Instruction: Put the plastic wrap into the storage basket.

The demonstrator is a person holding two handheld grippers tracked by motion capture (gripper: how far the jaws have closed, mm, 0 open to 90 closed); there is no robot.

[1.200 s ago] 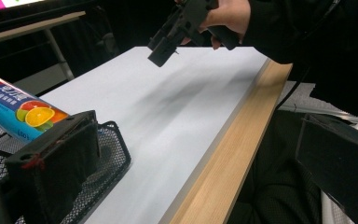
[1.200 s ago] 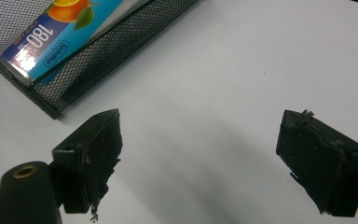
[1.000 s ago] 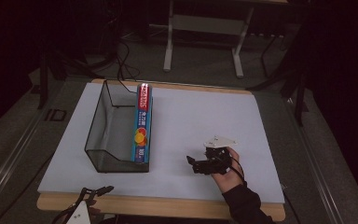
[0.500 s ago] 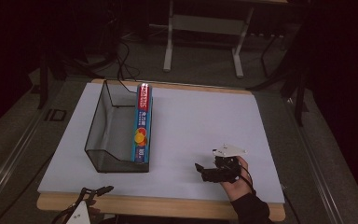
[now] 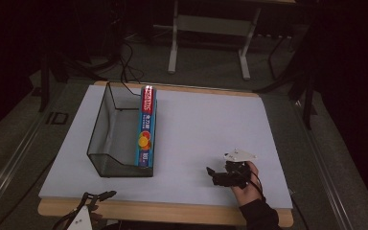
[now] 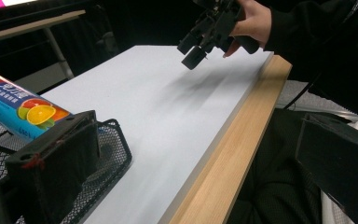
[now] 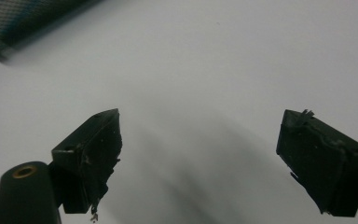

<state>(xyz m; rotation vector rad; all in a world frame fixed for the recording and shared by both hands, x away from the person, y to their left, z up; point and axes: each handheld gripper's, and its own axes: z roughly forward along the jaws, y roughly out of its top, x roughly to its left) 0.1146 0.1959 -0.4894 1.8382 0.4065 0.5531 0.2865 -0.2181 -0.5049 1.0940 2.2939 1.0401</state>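
The right gripper [image 5: 214, 174] has drawn back to the near right of the white table [image 5: 206, 120], jaws wide and empty. The left gripper [image 5: 103, 196], also open and empty, hangs off the near edge. A foil box [image 5: 146, 125] stands in the wire basket [image 5: 106, 120] at left.

White table [image 5: 201, 129], wire basket [image 5: 106, 139] (left side)

black mesh basket [image 5: 106, 158], blue box [image 5: 145, 129], white table [image 5: 206, 124]
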